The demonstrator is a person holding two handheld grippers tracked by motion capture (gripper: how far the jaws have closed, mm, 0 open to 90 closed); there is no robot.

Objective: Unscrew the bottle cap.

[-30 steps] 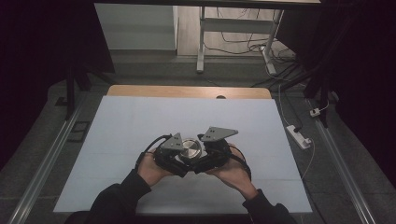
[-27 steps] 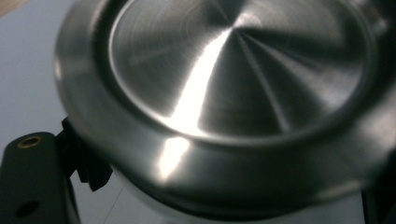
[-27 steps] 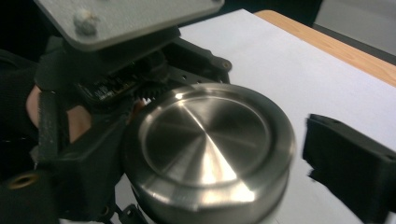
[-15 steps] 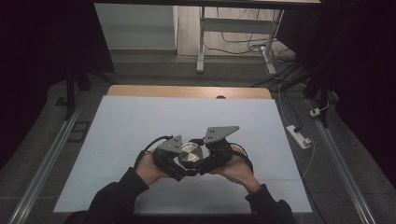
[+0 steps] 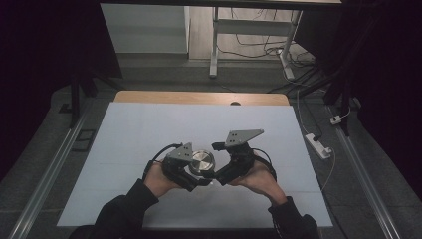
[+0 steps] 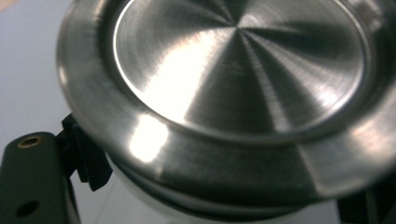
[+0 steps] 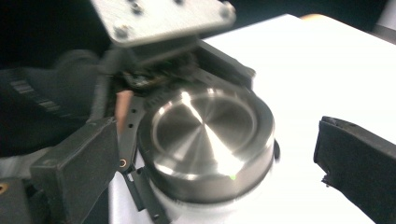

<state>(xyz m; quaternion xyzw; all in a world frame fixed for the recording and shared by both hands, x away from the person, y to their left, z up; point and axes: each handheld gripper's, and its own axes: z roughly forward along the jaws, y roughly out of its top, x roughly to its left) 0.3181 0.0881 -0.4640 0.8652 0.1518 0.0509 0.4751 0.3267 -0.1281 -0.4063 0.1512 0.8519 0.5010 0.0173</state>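
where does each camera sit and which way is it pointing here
High view: above the person's side, looking forward and down on the white table; forearms, both hands, left tongs and right tongs show.
Left gripper view: on the left tongs, close on the round brushed-steel lid; one black jaw at bottom left.
Right gripper view: on the right tongs, facing the lid between its spread jaws.
All share the lid.

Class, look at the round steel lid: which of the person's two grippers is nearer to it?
Left. The left gripper has its jaws around the steel lid, which looms close in its own view. The right gripper sits beside it, jaws spread and not touching.
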